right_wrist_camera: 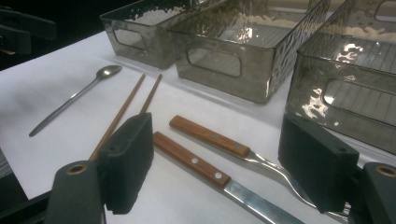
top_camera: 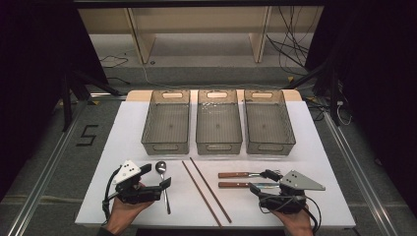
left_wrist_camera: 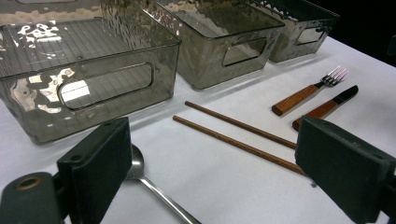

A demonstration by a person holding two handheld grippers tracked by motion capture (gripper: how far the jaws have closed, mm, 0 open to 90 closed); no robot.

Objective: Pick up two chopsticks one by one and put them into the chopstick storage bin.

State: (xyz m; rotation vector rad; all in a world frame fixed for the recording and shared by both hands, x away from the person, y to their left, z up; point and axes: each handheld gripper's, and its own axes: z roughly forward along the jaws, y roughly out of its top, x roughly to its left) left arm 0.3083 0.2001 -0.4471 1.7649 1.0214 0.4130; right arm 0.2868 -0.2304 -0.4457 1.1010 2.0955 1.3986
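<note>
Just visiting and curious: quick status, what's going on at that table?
Left gripper open beside spoon. Right gripper open over fork and knife. Nothing held. Three bins empty, path clear.

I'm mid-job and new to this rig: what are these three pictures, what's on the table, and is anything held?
A person works two hand-held black two-jaw grippers. The high view looks down on the white table; the other two pictures come from cameras riding on each gripper.

On the table: three smoky clear plastic bins, a silver metal spoon, two brown wooden chopsticks, and a wooden-handled fork and knife.

The left gripper stands open over the spoon, the right gripper open over the fork and knife. Nothing is held.
</note>
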